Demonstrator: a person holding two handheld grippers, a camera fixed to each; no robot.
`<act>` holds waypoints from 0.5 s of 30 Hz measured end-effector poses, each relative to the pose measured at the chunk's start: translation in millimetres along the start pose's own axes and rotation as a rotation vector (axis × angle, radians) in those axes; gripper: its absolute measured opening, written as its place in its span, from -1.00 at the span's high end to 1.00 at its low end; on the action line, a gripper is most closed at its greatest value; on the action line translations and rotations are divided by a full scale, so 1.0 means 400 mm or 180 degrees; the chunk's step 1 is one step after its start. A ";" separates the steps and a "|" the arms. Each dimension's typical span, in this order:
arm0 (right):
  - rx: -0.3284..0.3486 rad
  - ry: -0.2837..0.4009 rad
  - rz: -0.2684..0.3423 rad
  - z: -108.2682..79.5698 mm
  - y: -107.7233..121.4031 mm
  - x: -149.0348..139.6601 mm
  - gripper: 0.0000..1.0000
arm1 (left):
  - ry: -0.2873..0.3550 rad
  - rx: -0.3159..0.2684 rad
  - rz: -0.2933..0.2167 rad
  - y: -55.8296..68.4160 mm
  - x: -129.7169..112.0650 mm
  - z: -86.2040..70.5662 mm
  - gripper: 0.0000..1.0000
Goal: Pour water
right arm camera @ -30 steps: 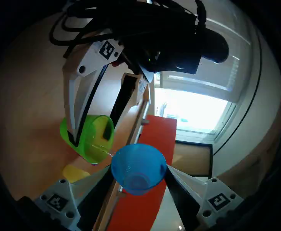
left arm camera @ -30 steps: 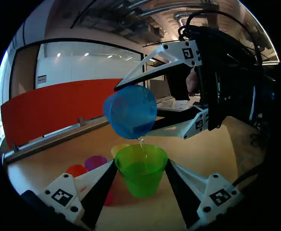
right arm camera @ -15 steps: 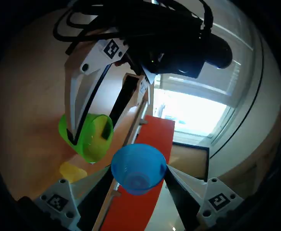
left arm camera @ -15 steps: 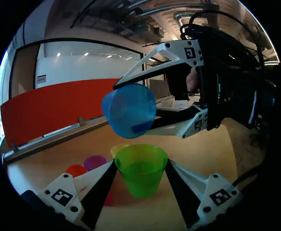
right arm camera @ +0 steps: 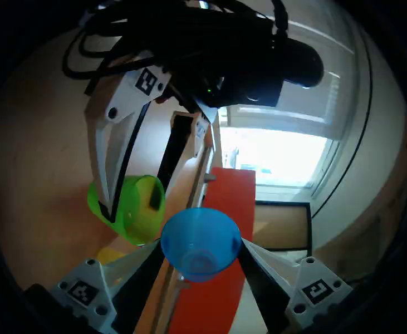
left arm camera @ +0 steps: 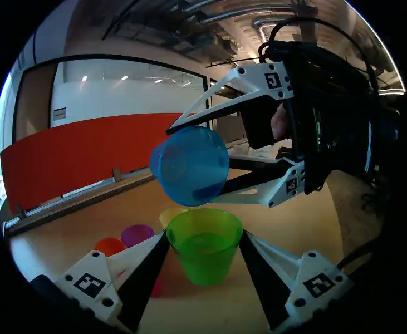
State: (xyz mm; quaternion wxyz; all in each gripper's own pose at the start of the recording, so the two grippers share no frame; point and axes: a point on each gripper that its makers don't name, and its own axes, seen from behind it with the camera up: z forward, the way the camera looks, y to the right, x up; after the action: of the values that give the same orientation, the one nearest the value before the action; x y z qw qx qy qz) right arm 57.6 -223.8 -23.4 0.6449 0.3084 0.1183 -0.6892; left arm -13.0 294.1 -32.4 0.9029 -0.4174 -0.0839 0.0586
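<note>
The light wooden table (left arm camera: 298,222) lies before a long red wall (left arm camera: 81,156). In the left gripper view, the right tool (left arm camera: 195,167) comes in from the upper right. Its two white fingers are closed partway and press the blue cup (left arm camera: 189,166) from both sides. The left tool (left arm camera: 203,240) is also closed partway, and its fingers press the two sides of the green cup (left arm camera: 204,253). This cup is upright, seemingly standing on the table, and is about half full of water.

The blue cup hangs tilted just above the green cup's rim, apart from it, with its bottom turned to the camera. Behind the green cup stand a yellow cup (left arm camera: 172,214), a purple cup (left arm camera: 136,234) and an orange cup (left arm camera: 109,245).

One second ago a thin stream of water ran from the blue cup into the green one (now the stream has stopped). The blue cup keeps almost the same tilt, and the green cup has not moved.

A finger (left arm camera: 281,119) of the person's hand shows behind the right tool; the rest is hidden by black cables. The left tool's finger covers something reddish beside the orange cup. I cannot tell if water remains in the blue cup.
</note>
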 end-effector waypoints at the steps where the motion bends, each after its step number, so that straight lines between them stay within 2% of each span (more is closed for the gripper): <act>1: 0.0001 -0.0001 0.0098 0.002 0.001 -0.006 -0.81 | 0.0001 0.0004 0.0002 -0.001 0.000 -0.001 -0.75; 3: 0.0004 -0.0002 0.0305 0.007 0.003 -0.019 -0.82 | 0.0002 0.0011 0.0006 -0.002 0.001 -0.003 -0.75; 9: -0.0058 0.0033 0.1132 0.016 0.016 -0.048 -0.82 | -0.0001 0.0024 -0.0020 -0.008 0.001 -0.011 -0.75; 15: -0.0095 0.0036 0.1881 0.015 0.020 -0.078 -0.82 | 0.0002 0.0067 -0.0015 -0.018 0.005 -0.025 -0.75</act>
State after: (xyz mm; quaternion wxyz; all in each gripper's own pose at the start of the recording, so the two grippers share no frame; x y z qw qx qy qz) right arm 62.7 -202.8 1.4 0.8214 0.3239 0.0371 -0.4680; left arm -8.9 282.6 -33.0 0.9075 -0.4077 -0.0840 0.0573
